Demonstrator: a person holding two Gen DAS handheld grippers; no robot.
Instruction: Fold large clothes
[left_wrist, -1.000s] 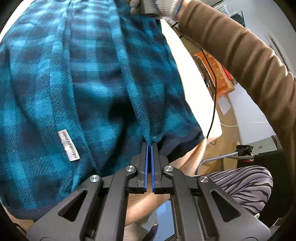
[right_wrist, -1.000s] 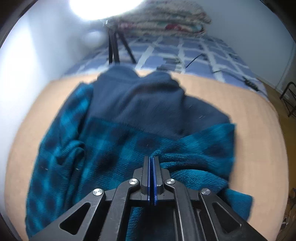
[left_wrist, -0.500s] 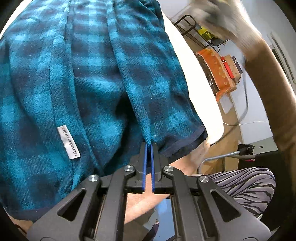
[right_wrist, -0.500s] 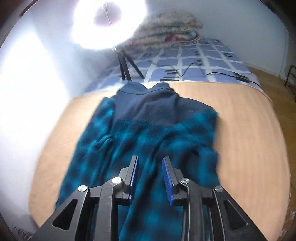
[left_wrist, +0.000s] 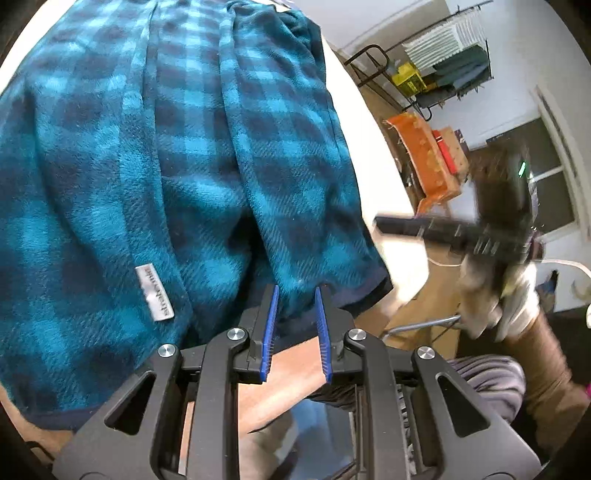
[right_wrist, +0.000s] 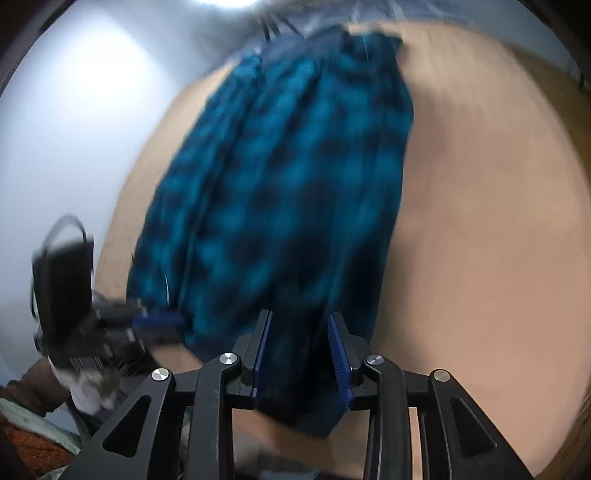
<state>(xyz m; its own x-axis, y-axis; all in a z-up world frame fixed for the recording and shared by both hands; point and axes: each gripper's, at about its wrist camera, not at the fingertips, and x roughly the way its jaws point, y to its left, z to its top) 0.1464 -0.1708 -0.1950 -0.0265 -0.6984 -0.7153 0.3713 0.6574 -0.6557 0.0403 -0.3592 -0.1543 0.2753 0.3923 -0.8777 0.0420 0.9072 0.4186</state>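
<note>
1. While the plaid fleece garment lies along the table, the left hand-held gripper has just been opening, hem between its unpressed pads.
2. Right hand-held gripper has just been opening, jaws apart over the hem.

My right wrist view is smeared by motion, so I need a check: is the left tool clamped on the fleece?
Observer: No. The left tool has jaws that have just been opening; the plaid fleece has its navy hem loose between the pads.
Operator: Any landmark nearby?
Observer: A white sewn label, left of the tips.
Operator: And my own tool?
Observer: The right tool is blurred beside the table edge, in a gloved hand; its jaws have just been opening too, gripping nothing.
</note>
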